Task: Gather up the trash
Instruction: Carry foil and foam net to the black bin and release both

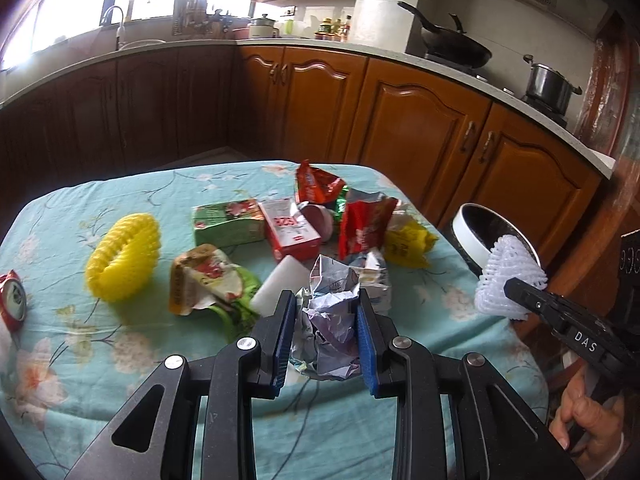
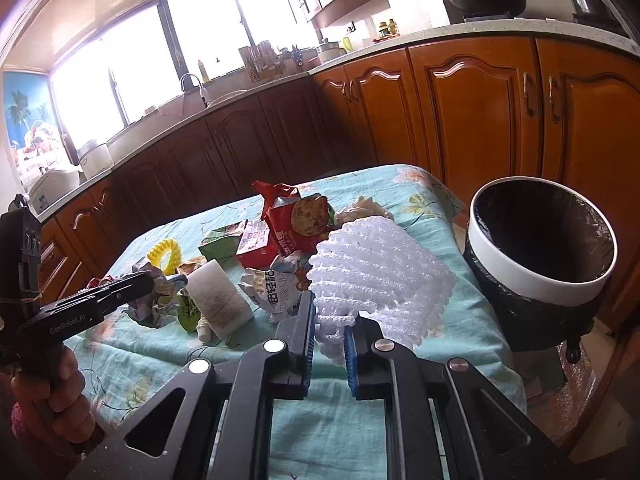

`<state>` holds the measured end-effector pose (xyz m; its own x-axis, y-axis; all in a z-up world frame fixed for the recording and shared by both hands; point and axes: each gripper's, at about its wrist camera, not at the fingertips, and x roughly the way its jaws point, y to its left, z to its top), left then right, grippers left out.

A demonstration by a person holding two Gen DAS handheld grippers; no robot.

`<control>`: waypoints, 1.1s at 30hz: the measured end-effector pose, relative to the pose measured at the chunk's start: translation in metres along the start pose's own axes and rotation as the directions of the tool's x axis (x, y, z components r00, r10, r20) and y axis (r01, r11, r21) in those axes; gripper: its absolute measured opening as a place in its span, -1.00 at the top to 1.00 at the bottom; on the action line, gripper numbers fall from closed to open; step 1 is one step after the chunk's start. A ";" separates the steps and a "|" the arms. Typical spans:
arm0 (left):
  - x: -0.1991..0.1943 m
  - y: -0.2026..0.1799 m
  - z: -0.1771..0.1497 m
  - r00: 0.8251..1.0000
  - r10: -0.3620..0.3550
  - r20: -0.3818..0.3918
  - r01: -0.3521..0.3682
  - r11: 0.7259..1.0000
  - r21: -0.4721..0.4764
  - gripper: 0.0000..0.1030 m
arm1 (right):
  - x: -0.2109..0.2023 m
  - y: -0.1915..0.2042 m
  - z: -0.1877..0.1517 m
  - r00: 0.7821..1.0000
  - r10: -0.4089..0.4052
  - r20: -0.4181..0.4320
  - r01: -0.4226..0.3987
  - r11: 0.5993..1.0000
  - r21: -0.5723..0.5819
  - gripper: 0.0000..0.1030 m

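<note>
My left gripper (image 1: 326, 304) is shut on a crumpled paper ball (image 1: 332, 320) just above the table; it also shows in the right wrist view (image 2: 148, 296). My right gripper (image 2: 330, 320) is shut on a white foam fruit net (image 2: 376, 268) and holds it above the table's right side, close to the white-rimmed black trash bin (image 2: 540, 280). The net (image 1: 510, 280) and the bin (image 1: 476, 232) also show in the left wrist view. Trash lies on the teal floral tablecloth (image 1: 80, 360): a yellow foam net (image 1: 124, 256), a green box (image 1: 228, 222), a red-white carton (image 1: 294, 232), red wrappers (image 1: 366, 228).
A white sponge block (image 2: 218, 296), a crushed red can (image 1: 12, 300) at the left edge, a yellow bag (image 1: 406, 244) and a torn noodle wrapper (image 1: 208, 276) lie on the table. Wooden kitchen cabinets (image 1: 400, 120) stand behind. The bin stands off the table's right edge.
</note>
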<state>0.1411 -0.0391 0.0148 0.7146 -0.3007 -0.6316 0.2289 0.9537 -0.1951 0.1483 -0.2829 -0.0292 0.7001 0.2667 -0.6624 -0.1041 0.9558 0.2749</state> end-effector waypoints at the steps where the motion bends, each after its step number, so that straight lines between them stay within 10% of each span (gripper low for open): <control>1: 0.004 -0.005 0.003 1.000 -0.009 -0.004 0.009 1.000 0.014 0.46 | -0.002 -0.004 0.001 1.000 -0.005 0.002 0.005 1.000 0.004 0.75; 33: 0.212 -0.186 0.113 0.951 -0.241 -0.194 0.275 0.946 0.170 0.45 | 0.014 -0.186 0.059 0.990 -0.131 -0.058 0.139 0.978 0.154 0.69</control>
<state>0.3247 -0.2804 0.0016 0.4959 -0.5147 -0.6994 0.5250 0.8193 -0.2307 0.2191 -0.4643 -0.0488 0.6655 0.1455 -0.7321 0.1043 0.9531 0.2842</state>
